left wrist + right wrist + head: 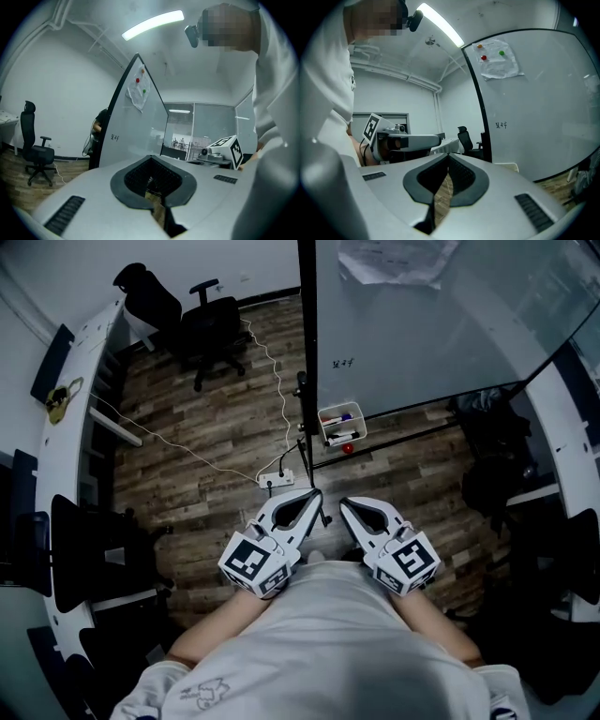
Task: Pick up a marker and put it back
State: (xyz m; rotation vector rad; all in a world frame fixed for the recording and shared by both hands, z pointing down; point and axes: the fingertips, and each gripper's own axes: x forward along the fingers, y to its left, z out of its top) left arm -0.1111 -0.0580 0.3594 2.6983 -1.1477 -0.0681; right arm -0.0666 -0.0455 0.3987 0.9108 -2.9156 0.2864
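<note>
Two white handheld tools, the left gripper (pixel 314 495) and the right gripper (pixel 345 503), sit side by side close to the person's chest. Each has its jaws together with nothing between them. The red- and dark-capped markers (pixel 343 434) lie in a small white tray (pixel 322 423) at the lower left corner of the large grey whiteboard (pixel 422 324), well apart from both grippers. The approach appears to be the step in hand. Next, one gripper needs to reach the tray, part its jaws and line them across a single marker.
</note>
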